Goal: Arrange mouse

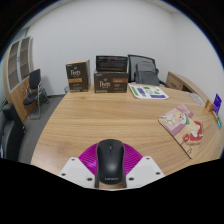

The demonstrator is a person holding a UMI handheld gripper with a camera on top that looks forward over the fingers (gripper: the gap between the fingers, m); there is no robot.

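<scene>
An office chair (36,88) stands off the table's (80,125) left edge. Along the far edge sit two brown boxes (78,77), then a stack of dark boxes (111,74). The black mouse (110,160) lies at the near edge, pinched between the pink pads of the hand-held gripper (110,166). Further right lie a booklet (149,92), an open magazine (185,125) and a purple box (216,104) near the right edge.

place: an office meeting room | big round wooden table (100,125) | black office chair (37,88) beside it | more chairs (146,68) on the far side | boxes (110,78) and booklets (185,125) on the table | plain white walls (110,30)
</scene>
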